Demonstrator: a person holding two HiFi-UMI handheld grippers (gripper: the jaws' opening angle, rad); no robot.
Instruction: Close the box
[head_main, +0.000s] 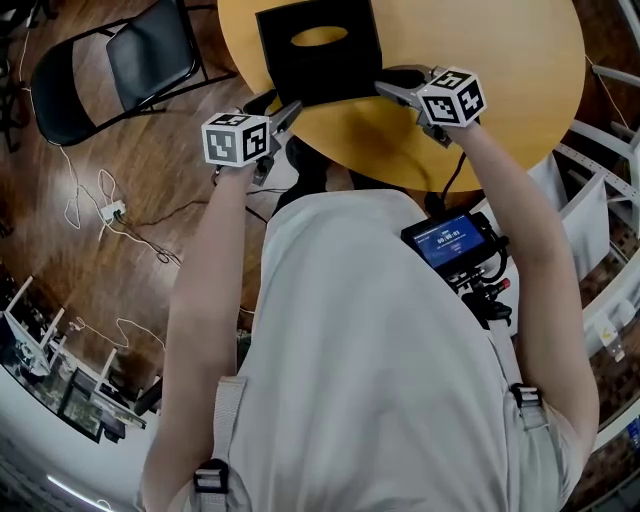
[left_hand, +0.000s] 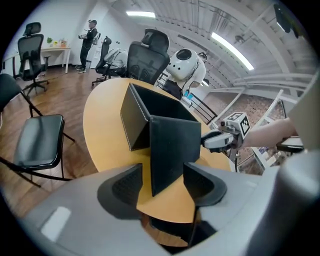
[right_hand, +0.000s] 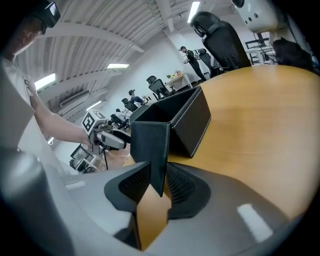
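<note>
Spanning crosswise before you, the lid (right_hand: 149, 147) sat clamped in your right gripper (right_hand: 157, 176), your left gripper (left_hand: 164, 181) gaping astride it, the box (right_hand: 189, 122) beyond.

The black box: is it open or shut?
Open: the lid stands upright in front of the box, leaving its top uncovered.

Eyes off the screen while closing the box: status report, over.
Left tongs open, lid edge between them, unpinched. Right tongs shut on lid. Box open, lid upright. Nothing blocking the lid.
</note>
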